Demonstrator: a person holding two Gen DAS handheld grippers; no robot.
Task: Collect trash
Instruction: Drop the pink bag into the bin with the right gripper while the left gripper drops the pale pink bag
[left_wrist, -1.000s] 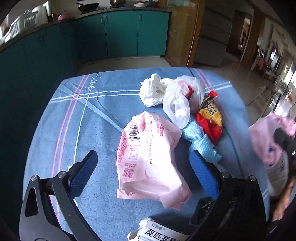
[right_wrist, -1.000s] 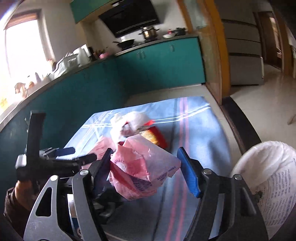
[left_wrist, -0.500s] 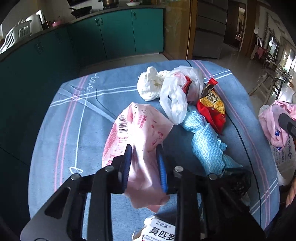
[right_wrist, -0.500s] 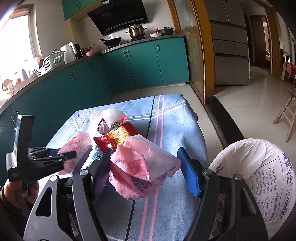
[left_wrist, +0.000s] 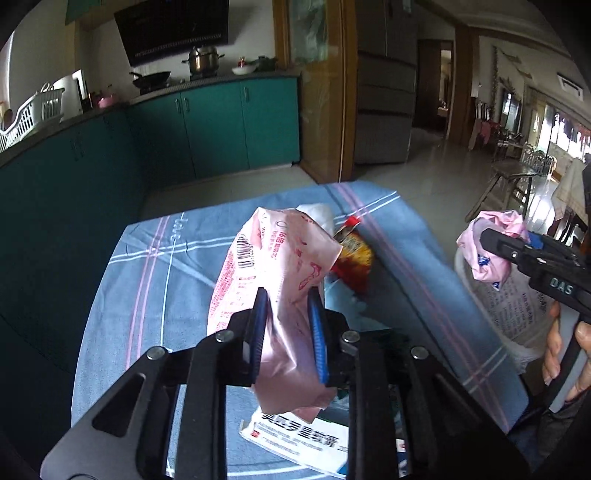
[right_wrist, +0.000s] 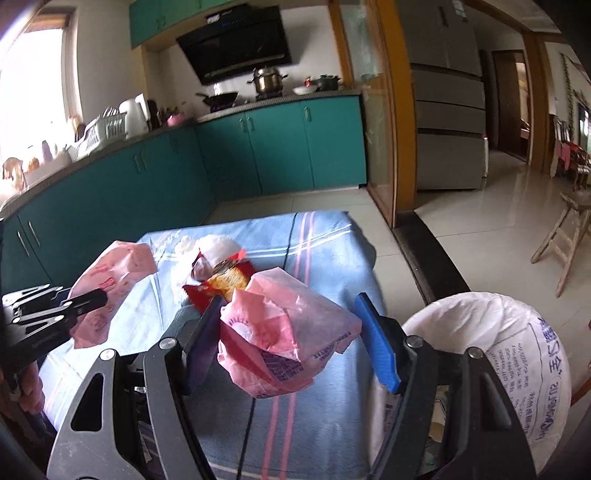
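Note:
My left gripper (left_wrist: 287, 334) is shut on a pink plastic wrapper (left_wrist: 280, 266) with a barcode and holds it lifted above the blue tablecloth (left_wrist: 155, 280); it also shows in the right wrist view (right_wrist: 110, 280). My right gripper (right_wrist: 291, 339) stands open, with a crumpled pink bag (right_wrist: 284, 332) between its jaws, lying against the left finger. A white sack with blue print (right_wrist: 495, 354) stands open at the table's right side. A red and yellow snack packet (right_wrist: 225, 282) and white bags (right_wrist: 214, 247) lie on the cloth.
A white medicine box (left_wrist: 295, 435) lies at the cloth's near edge under my left gripper. Teal cabinets (right_wrist: 277, 147) run along the back and left. A wooden stool (right_wrist: 565, 236) stands on the tiled floor at right. A fridge (right_wrist: 447, 122) stands behind.
My left gripper closed on the pink wrapper and lifted it off the cloth. My right gripper stayed open with the pink bag, shifting toward the white sack.

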